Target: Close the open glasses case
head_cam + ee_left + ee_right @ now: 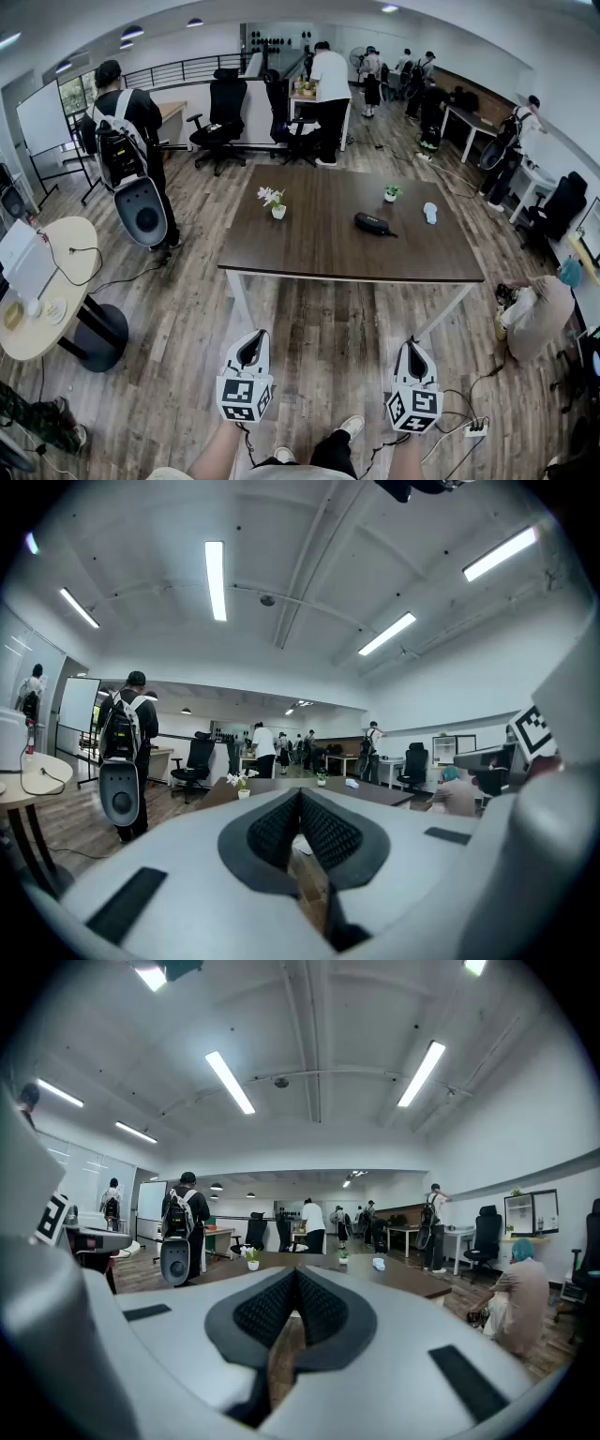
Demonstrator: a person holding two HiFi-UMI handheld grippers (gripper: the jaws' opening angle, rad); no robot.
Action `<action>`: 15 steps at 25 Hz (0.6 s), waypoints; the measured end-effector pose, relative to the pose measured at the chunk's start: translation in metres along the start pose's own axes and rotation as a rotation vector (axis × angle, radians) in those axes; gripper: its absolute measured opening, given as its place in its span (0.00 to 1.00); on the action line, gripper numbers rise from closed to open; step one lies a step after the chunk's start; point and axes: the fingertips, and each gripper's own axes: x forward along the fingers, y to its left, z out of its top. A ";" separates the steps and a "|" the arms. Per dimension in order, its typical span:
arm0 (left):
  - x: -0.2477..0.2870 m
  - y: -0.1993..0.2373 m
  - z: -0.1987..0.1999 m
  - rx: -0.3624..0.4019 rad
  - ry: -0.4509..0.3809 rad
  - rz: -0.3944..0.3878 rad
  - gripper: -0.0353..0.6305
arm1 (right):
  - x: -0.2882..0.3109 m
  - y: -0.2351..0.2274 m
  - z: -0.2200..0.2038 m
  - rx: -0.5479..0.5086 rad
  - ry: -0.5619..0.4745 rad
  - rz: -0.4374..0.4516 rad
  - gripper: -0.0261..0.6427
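– since left hand-held gripper [250,342] and right hand-held gripper [413,349] are both clamped empty, what's the risk?
– black oblong glasses case [372,223] lies on dark brown wooden table [319,253], well apart; a closed-jaw nudge might skid it away.

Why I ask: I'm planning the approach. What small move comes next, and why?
Probably step forward to the table: the dark glasses case lies on it, well beyond the left tool and right tool, both shut, empty, held over the floor.

One dark table [319,246], two potted plants [277,207] [391,194], one glasses case [372,223], two grippers [251,337] [412,345]
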 end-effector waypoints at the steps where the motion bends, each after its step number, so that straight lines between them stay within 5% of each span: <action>1: -0.002 0.001 0.001 -0.001 -0.004 0.003 0.06 | 0.000 0.001 0.001 -0.005 0.000 0.002 0.04; 15: 0.002 -0.008 0.018 0.007 -0.042 -0.016 0.06 | -0.004 0.000 0.013 0.003 -0.069 0.003 0.05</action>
